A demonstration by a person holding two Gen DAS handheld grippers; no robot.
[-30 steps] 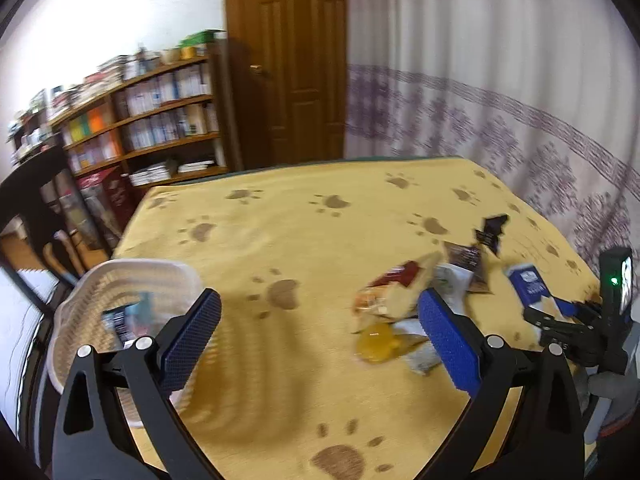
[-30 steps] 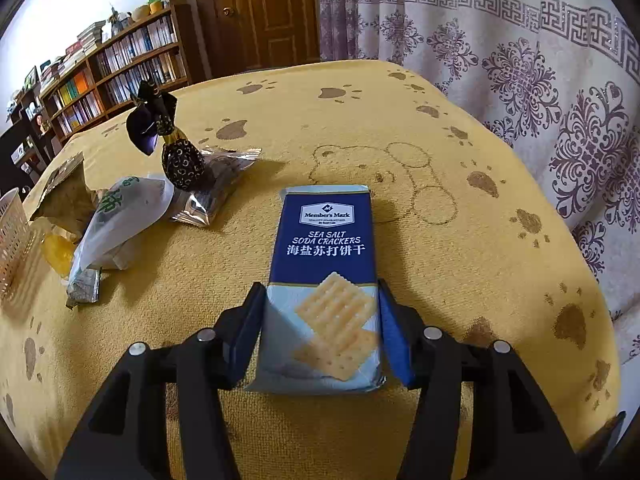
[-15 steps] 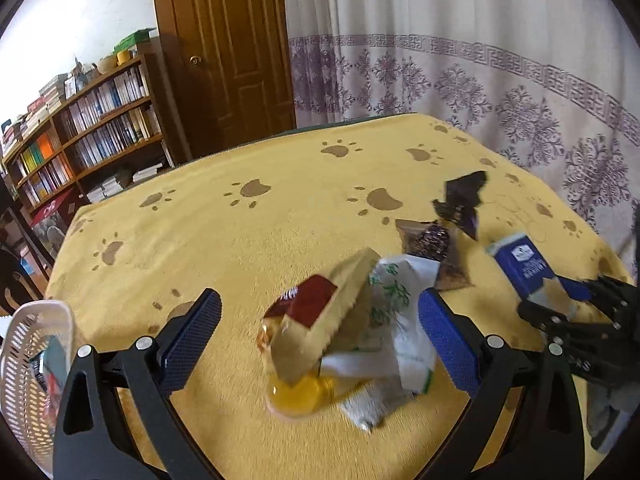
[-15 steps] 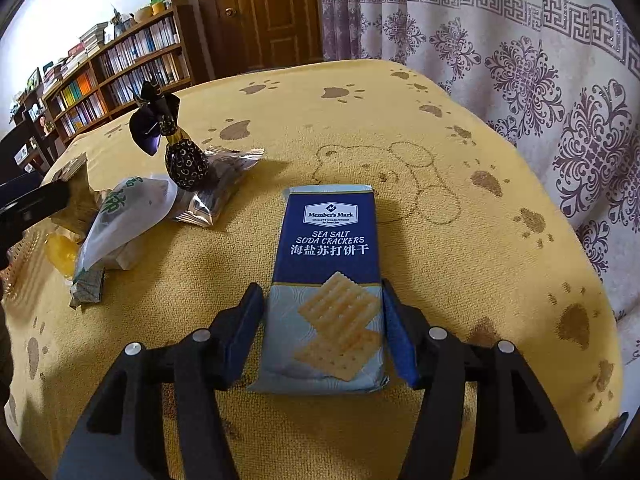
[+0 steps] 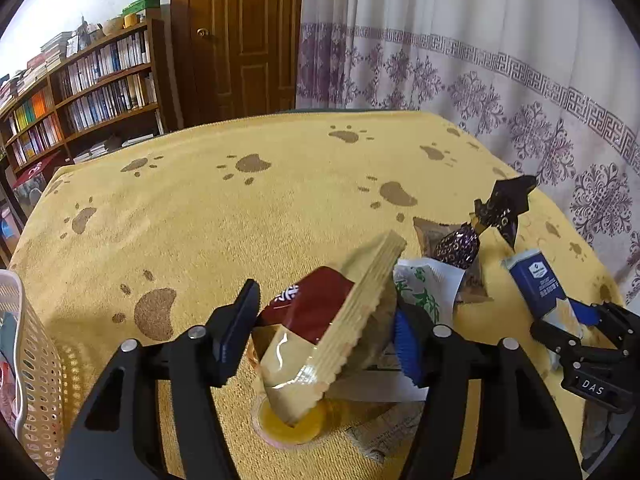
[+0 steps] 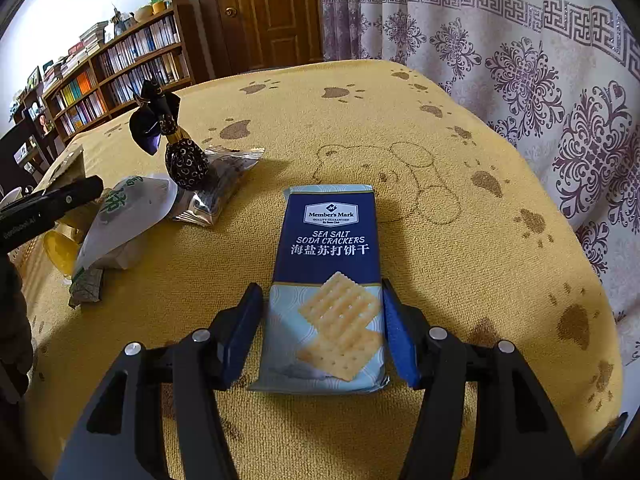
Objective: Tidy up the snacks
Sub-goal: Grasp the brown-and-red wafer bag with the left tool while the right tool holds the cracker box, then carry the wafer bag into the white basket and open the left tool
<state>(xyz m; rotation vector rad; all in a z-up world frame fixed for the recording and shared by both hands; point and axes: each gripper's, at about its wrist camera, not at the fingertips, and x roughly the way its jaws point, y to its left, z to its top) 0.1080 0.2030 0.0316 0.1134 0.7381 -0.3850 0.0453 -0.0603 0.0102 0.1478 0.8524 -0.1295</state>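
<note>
My left gripper (image 5: 320, 332) has its blue pads pressed against both sides of a tan and red snack packet (image 5: 320, 320), which stands tilted on top of a pile. Under that packet lie a yellow jelly cup (image 5: 288, 424) and a white and green packet (image 5: 424, 292). In the right wrist view my right gripper (image 6: 322, 332) is shut on the near end of a blue sea salt cracker pack (image 6: 332, 240) lying flat on the yellow cloth. A purple foil candy (image 6: 184, 160) rests on a silver wrapper to the left of the pack.
A white perforated basket (image 5: 32, 360) holding some snacks stands at the table's left edge. The yellow paw-print tablecloth (image 5: 240, 220) covers the table. A curtain hangs close to the right edge, and a bookshelf and a wooden door stand behind.
My left gripper swung right from the basket to the snack pile, moved in low, and its jaws narrowed around the tan and red packet. My right gripper stayed on the cracker pack.
</note>
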